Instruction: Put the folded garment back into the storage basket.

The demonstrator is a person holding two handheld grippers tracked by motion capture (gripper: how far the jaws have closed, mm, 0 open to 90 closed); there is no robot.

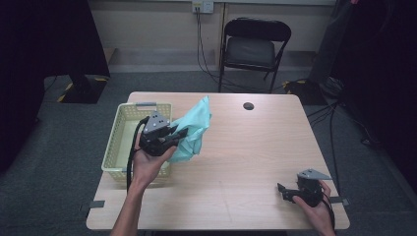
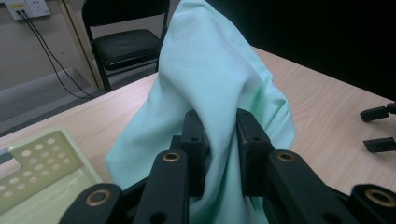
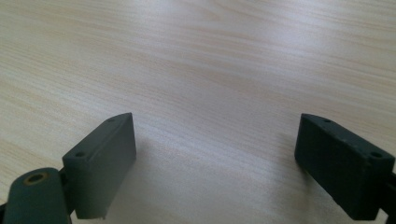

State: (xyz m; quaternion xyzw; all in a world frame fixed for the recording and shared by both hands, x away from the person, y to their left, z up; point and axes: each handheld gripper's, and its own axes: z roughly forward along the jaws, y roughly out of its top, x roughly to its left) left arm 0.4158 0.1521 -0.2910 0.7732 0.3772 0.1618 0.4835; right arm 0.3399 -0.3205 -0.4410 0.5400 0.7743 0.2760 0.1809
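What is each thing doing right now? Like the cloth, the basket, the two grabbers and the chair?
Green cloth: bunched, lifted, pinched in the left hand-held gripper.
Left hand-held gripper: shut on the cloth.
Right hand-held gripper: jaws wide open, nothing between them, close above the table.
Basket: upright on the table's left edge, looks empty.
Table: bare wood, a small dark round spot near the far edge.
Folding chair: unfolded, nobody on it.

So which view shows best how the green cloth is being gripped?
The left gripper view: the left gripper has its jaws pinched on a fold of the green cloth, close up. The high view shows the cloth hanging beside the basket, the grip itself small. The right gripper view looks at bare table.
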